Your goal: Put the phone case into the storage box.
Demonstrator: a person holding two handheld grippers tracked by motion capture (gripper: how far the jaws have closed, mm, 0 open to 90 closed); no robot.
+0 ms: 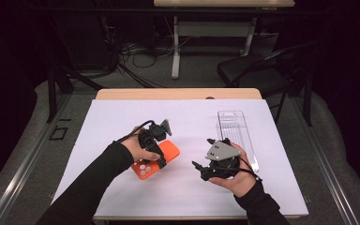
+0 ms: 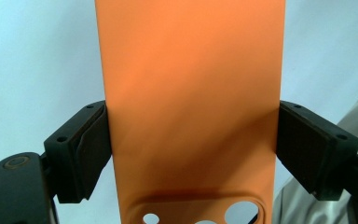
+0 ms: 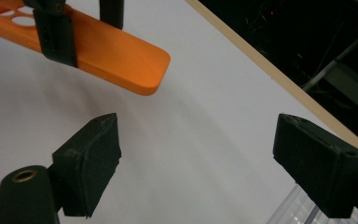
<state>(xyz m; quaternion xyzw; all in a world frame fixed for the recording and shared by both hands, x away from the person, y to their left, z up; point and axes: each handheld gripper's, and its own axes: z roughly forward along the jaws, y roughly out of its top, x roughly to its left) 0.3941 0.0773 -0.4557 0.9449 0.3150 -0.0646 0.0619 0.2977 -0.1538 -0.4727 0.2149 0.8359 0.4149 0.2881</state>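
While the left gripper (image 1: 161,154) clamps the orange phone case (image 1: 168,151), the right gripper (image 1: 205,157) waits open, the clear plastic box (image 1: 232,124) at its one o'clock apparently unfilled.

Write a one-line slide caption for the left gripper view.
Left gripper shut on an orange phone case, fingers pressing both long edges, camera cutouts nearest the lens, above the white table cover.

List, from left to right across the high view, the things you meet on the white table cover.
Left gripper, shut on the orange phone case → right gripper, jaws open → clear plastic packaging tray at the right.
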